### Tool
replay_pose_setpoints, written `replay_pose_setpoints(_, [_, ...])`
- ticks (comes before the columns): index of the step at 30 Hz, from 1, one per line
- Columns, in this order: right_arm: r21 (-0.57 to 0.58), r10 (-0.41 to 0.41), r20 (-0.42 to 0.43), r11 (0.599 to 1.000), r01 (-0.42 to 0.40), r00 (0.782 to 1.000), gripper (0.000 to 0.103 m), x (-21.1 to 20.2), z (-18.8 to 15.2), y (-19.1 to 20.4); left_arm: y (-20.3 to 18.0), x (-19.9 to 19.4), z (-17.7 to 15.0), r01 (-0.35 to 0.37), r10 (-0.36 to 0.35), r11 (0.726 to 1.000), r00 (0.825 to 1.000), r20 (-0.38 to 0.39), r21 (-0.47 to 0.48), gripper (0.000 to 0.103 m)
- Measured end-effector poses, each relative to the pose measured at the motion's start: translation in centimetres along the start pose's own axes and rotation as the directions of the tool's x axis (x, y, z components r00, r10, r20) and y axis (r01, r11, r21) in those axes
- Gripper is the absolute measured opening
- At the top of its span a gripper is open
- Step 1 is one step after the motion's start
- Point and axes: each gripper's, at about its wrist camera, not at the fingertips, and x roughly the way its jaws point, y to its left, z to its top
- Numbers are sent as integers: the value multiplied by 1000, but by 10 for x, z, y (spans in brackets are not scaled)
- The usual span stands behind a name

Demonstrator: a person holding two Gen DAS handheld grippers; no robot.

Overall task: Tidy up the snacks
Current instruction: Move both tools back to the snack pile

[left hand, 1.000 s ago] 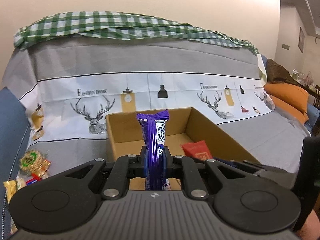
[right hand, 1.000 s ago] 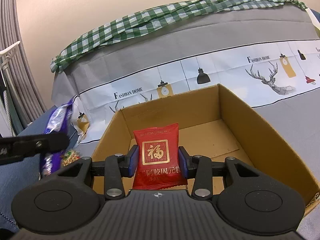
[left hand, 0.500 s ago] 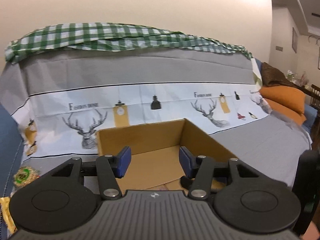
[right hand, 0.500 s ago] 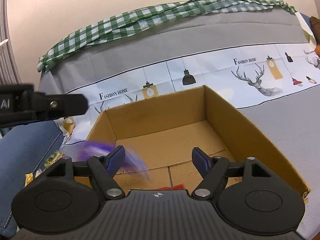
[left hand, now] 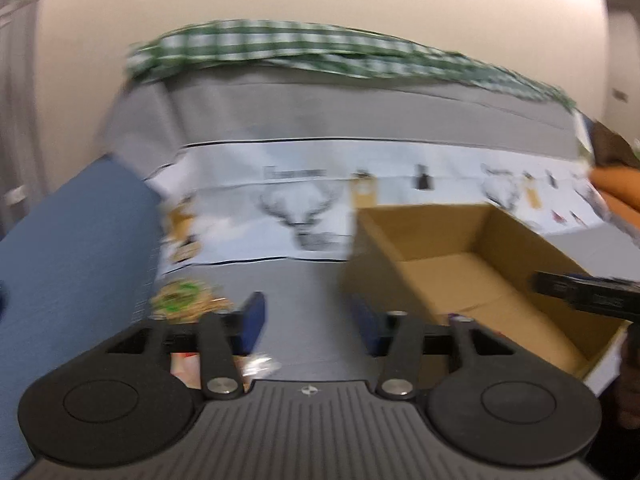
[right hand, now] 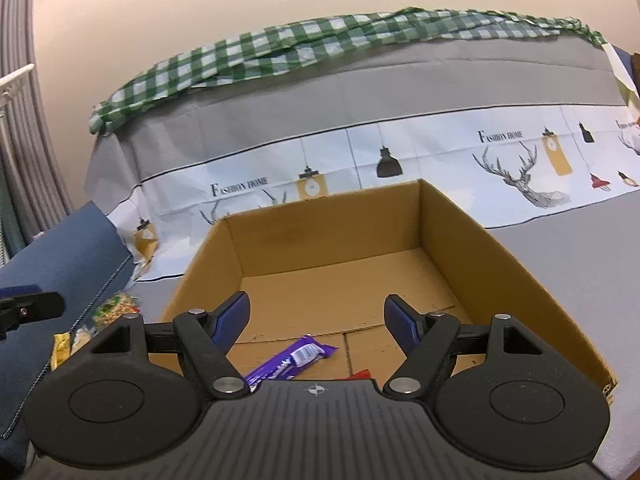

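Item: cardboard box (right hand: 460, 248), open-topped, set on a grey printed sofa cover, directly ahead of the right gripper (right hand: 316, 314). It likely served as the collecting bin, its mouth facing up so snacks could be dropped in.

Contents: a purple snack bar (right hand: 296, 358) lay flat on the box floor, just below and between the right jaws. A red packet (right hand: 360, 374) showed only a corner beside it, the rest cut off by the gripper body.

Right gripper: jaws stood wide apart, nothing between them, poised above the near edge of the box.

Left gripper (left hand: 308, 320): jaws were closing, with only bare grey cover between them; it was aimed at the stretch left of the box, probably towards the next pick.

Loose stock: a green-and-gold snack packet (left hand: 182, 298) lay just beyond the left jaw, outside the box; further wrappers (left hand: 224, 364) sat under the left jaws, mostly hidden.

Legibility: the left view was heavily blurred, so labels and packet edges could not be read. The yellow wrappers (right hand: 62, 346) in the right view were too small to identify.
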Motion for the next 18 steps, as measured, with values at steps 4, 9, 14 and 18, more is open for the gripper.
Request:
replay_pose_setpoints(4, [-52,30,-1,998,-30,1000,59,-5,-3,10,35,0,-30,-92,89,995,994,-65,-47,8])
replay_pose_setpoints(9, [-110,96,2,989,-95,995,40,-16,-5,28,72,3,-33,-189,158,957,976,-151,-221,8])
replay_pose_setpoints(14, [-175,144,-9,974,-143,990,40,-22,-8,55,90,23,-35,-198,94,936,938,-335,-292,58])
replay_pose_setpoints(18, [-197,182,-41,963,-186,983,41,-22,-9,78,73,39,-36,-224,135,961,892,-432,-162,72])
